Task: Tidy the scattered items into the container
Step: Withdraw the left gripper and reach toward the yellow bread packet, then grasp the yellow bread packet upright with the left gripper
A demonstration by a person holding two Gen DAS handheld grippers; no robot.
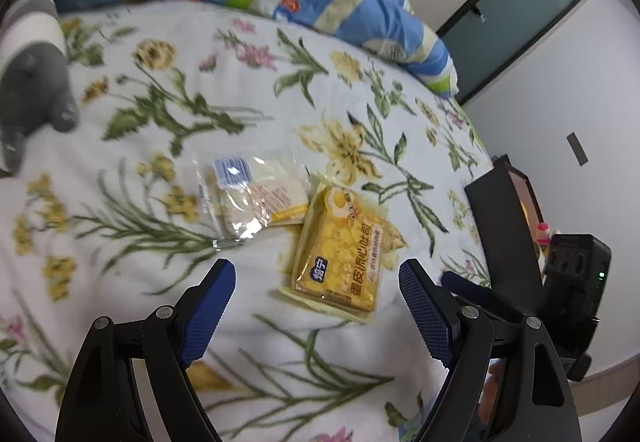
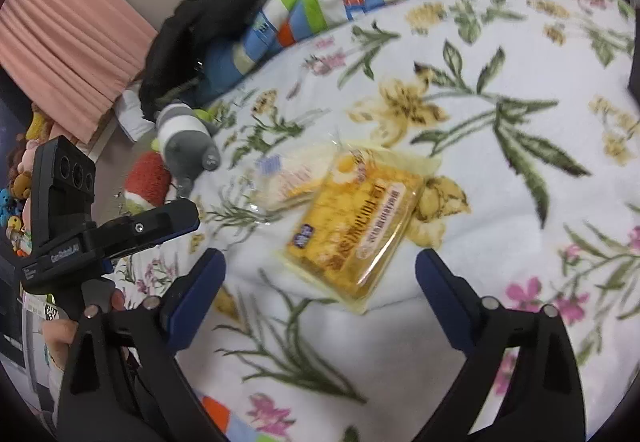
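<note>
Left wrist view: left gripper [image 1: 316, 306] jaws wide, nothing between, aimed down at yellow snack pack [image 1: 340, 254] on the flowered blanket [image 1: 160, 89]. Clear snack pack [image 1: 252, 193] lies just beside it, edges touching/overlapping.

Right gripper [image 2: 320, 282] also wide, empty, over the same yellow pack.

Risks, my read: both grippers on one pack, so could bump each other; slick film on soft bedding may slide or get pushed into the blanket; blanket could get pinched w/ the wrapper; clear pack may drag along.

Only left view shows dark box [image 1: 504, 226] at bed edge, poss. the container. Only right view shows pink curtain [image 2: 64, 53] and more toys; grey plush [image 2: 184, 141] clearer there.
</note>
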